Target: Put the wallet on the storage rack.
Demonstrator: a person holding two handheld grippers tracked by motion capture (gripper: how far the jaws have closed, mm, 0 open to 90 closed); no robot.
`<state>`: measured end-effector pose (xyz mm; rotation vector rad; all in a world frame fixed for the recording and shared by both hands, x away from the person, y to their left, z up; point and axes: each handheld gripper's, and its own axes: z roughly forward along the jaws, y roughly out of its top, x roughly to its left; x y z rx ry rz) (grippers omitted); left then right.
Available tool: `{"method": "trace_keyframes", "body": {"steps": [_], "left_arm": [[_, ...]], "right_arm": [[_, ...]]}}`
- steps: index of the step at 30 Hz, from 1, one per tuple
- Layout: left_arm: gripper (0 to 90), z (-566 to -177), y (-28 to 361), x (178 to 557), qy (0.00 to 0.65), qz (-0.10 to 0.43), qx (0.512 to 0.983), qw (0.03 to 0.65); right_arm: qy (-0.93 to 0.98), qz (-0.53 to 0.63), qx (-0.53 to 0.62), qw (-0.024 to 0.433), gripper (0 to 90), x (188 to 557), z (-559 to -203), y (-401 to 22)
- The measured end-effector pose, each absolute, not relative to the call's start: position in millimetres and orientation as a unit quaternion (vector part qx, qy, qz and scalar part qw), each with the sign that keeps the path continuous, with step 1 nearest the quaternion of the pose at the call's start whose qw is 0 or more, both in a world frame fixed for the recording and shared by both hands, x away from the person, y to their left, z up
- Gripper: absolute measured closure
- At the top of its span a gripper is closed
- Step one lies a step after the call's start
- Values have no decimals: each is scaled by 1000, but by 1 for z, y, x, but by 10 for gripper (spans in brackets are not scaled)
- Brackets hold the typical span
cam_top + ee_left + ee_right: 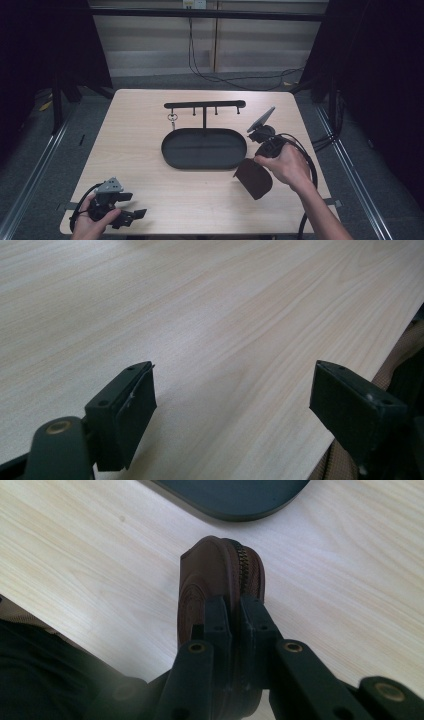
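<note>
A dark brown zipped pouch (254, 178) hangs just above the table at the right, and my right gripper (260, 155) is shut on its edge. In the right gripper view the pouch (220, 575) stands edge-on between the two jaws, its zipper facing up, gripper (235, 615) clamped on it. My left gripper (131, 206) rests at the table's front left corner, open. In the left gripper view its fingers (125, 415) stand wide apart over bare wood, with nothing between them, gripper (232, 405). A black oval tray (170, 150) with a hook rack (205, 104) stands mid-table.
A small key ring (172, 118) hangs from the rack's left hook. The tray's rim (235, 512) lies just beyond the pouch. The table's front edge is close to the left gripper. Cables trail from both grippers.
</note>
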<state>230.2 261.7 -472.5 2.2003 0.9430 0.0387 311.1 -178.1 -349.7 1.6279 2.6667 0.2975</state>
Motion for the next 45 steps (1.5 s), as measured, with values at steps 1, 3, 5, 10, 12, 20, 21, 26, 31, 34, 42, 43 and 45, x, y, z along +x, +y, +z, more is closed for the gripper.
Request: {"method": "trace_keyframes", "body": {"steps": [1, 3, 5, 10, 12, 20, 21, 26, 31, 34, 42, 43, 45], "left_arm": [[183, -473, 262, 230, 367, 14, 856, 365], [183, -473, 262, 230, 368, 14, 855, 366], [183, -473, 262, 230, 367, 14, 855, 366], [183, -473, 262, 230, 367, 12, 855, 366], [183, -473, 262, 230, 367, 11, 856, 364], [183, -472, 261, 229, 365, 14, 856, 365], [183, -472, 261, 229, 365, 14, 856, 365], [183, -472, 261, 229, 365, 12, 856, 365], [183, -472, 262, 229, 366, 12, 856, 366], [183, -472, 262, 229, 364, 10, 856, 367], [182, -472, 262, 229, 364, 10, 857, 366], [182, -472, 262, 229, 365, 10, 856, 367], [182, -472, 262, 229, 365, 10, 856, 367]], "right_arm": [[849, 96, 520, 2, 831, 312, -348, -178], [848, 96, 521, 2, 831, 313, -346, -177], [849, 97, 520, 5, 831, 315, -342, -176], [846, 100, 524, 10, 831, 320, -335, -177], [845, 101, 524, 11, 831, 323, -333, -177], [844, 103, 526, 18, 830, 326, -320, -176], [844, 103, 526, 18, 830, 326, -320, -176], [840, 107, 532, 22, 831, 334, -314, -177], [834, 107, 541, 22, 830, 342, -313, -177], [833, 108, 542, 21, 830, 347, -313, -175], [829, 119, 546, 25, 831, 357, -310, -171], [828, 119, 548, 24, 831, 358, -310, -171], [825, 124, 551, 22, 831, 361, -310, -171]]}}
